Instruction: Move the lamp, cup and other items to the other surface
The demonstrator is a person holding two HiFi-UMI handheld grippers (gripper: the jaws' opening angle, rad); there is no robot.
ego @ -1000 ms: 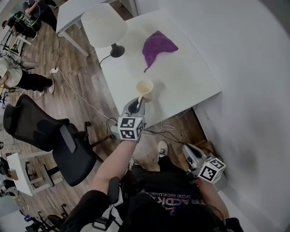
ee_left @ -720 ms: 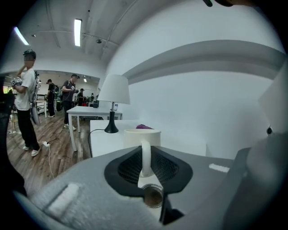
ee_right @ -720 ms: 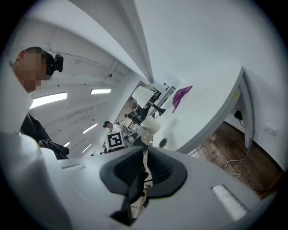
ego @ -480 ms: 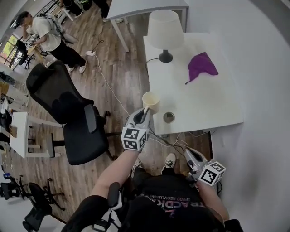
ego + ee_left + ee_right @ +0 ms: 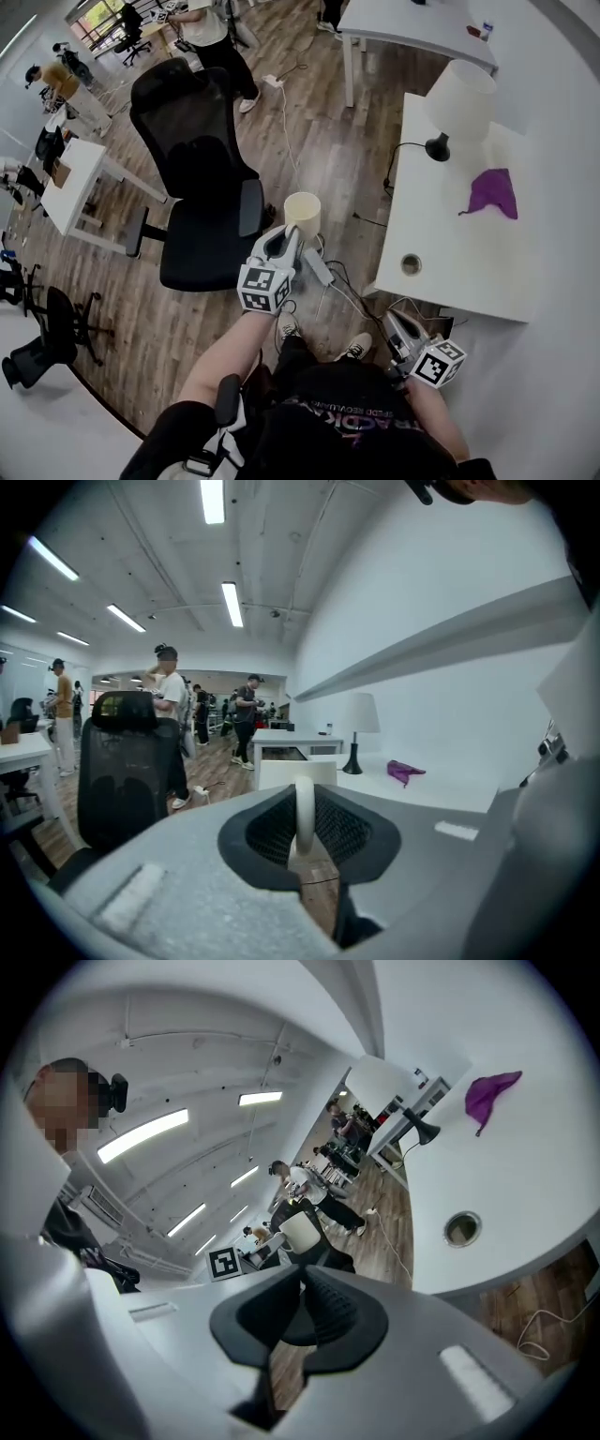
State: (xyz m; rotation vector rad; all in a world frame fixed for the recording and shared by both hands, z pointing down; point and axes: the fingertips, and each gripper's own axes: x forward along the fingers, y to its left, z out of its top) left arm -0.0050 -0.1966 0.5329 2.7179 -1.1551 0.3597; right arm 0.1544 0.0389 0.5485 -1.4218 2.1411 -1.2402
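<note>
A cream cup (image 5: pixel 302 214) hangs over the wooden floor, left of the white table (image 5: pixel 469 272). My left gripper (image 5: pixel 291 232) is shut on its handle; in the left gripper view the handle (image 5: pixel 303 810) stands upright between the pads, with the cup body (image 5: pixel 295 772) just beyond. On the table remain a white-shaded lamp (image 5: pixel 459 98) and a purple cloth (image 5: pixel 492 192). My right gripper (image 5: pixel 392 319) is low near the table's front edge, shut with nothing in it (image 5: pixel 302 1279). The right gripper view also shows the cup (image 5: pixel 300 1232) and the cloth (image 5: pixel 489 1091).
A black office chair (image 5: pixel 202 187) stands just left of the cup. A power strip and cables (image 5: pixel 319 267) lie on the floor below it. The table has a round cable hole (image 5: pixel 411 264). Another white desk (image 5: pixel 412 28) and several people are further back.
The left gripper has carried the cup off the table's edge and leftward over the floor, toward the chair. The right gripper has drawn away from the table too. The view has swung left.
</note>
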